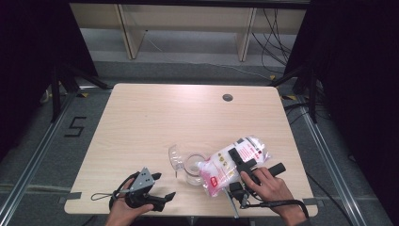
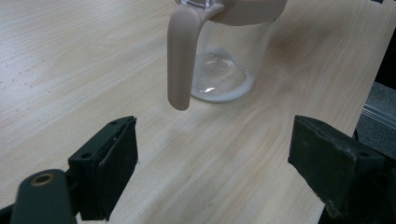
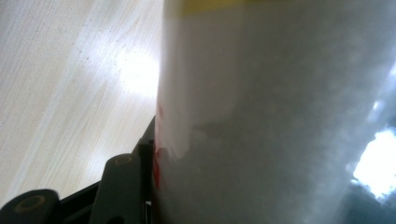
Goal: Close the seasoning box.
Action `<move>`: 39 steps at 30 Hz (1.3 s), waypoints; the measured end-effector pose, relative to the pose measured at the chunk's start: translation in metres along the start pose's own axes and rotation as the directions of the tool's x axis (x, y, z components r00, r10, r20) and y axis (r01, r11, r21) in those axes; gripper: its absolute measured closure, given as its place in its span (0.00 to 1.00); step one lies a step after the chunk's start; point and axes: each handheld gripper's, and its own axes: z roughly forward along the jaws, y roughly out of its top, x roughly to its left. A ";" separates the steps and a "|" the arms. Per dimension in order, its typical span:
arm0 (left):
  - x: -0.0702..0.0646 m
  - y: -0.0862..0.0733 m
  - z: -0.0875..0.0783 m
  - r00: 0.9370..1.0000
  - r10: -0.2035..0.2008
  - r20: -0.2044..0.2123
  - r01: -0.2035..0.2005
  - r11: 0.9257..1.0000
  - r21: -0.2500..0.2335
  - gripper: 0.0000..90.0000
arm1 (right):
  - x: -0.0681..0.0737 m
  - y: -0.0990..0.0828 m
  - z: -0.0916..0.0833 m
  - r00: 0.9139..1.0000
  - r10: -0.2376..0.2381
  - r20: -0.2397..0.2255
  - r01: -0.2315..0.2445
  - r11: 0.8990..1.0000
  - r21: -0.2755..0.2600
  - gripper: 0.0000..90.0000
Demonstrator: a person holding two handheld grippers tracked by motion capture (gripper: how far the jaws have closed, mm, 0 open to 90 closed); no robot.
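Note:
A clear jug point(image 1: 190, 168) with a beige rim and handle point(image 2: 180, 56) stands near the table's front, its clear lid point(image 1: 176, 157) flipped open to the left. A little white powder point(image 2: 219, 81) lies in its bottom. My right gripper point(image 1: 238, 158) is shut on a white bag point(image 1: 234, 163) with red print, tilted with its lower end at the jug's mouth. In the right gripper view the bag point(image 3: 280, 116) presses against one finger point(image 3: 123, 186) and hides the other. My left gripper point(image 1: 163, 185) is open near the front edge, its jaws wide apart point(image 2: 215, 128) and pointing at the jug's handle.
The wooden table point(image 1: 155, 117) has a round cable hole point(image 1: 227, 97) at the back right. Its front edge lies just below both hands. Dark curtains, metal floor rails and shelving surround the table.

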 end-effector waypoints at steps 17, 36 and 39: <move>0.000 0.000 0.000 1.000 -0.004 0.003 0.004 1.000 0.001 0.17 | -0.001 -0.002 0.000 1.000 0.001 0.017 -0.001 1.000 -0.008 0.56; 0.000 0.000 0.000 1.000 0.002 0.000 -0.002 1.000 0.006 0.17 | -0.001 -0.003 0.000 1.000 0.014 0.020 -0.013 1.000 -0.017 0.56; 0.000 0.000 0.000 1.000 0.001 0.001 -0.001 1.000 0.006 0.17 | -0.001 -0.002 0.000 0.999 0.021 0.024 -0.021 1.000 -0.018 0.56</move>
